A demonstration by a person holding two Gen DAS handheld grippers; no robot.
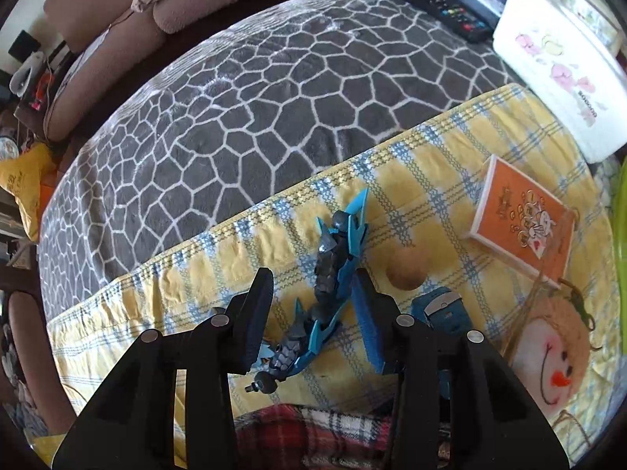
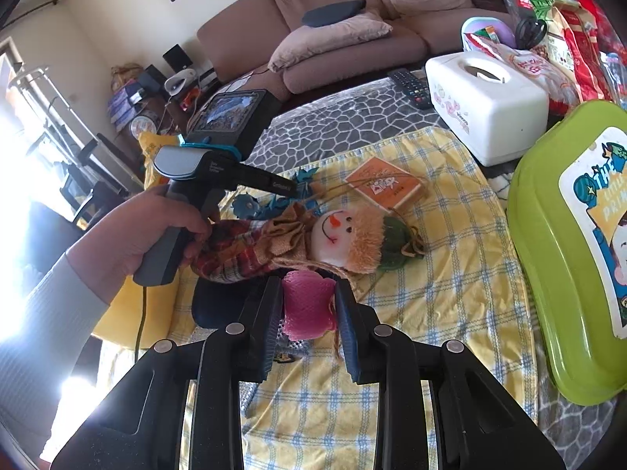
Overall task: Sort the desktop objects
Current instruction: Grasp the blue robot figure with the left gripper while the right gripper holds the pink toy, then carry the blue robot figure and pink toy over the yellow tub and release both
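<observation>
Pink mesh, a small ruffled piece (image 2: 309,305), sits nearest the right wrist camera, pinched between the pads of the right claw (image 2: 308,323), which is closed on it just above the yellow checked cloth (image 2: 450,258); a soft, springy bit like that could slide out of the grip if it is swung quickly. Over on the left, the left claw (image 1: 311,315) stands partly open, its fingers straddling the blue and grey toy figure (image 1: 333,270) that lies on the cloth; whether the pads touch it I cannot tell. My worry is that the figure is spiky and lies at a slant between the fingers, so closing could catch only a fin and tip it, or nudge the brown ball (image 1: 405,270) just to its right; the scarecrow doll (image 2: 333,235) lies near enough to snag.
</observation>
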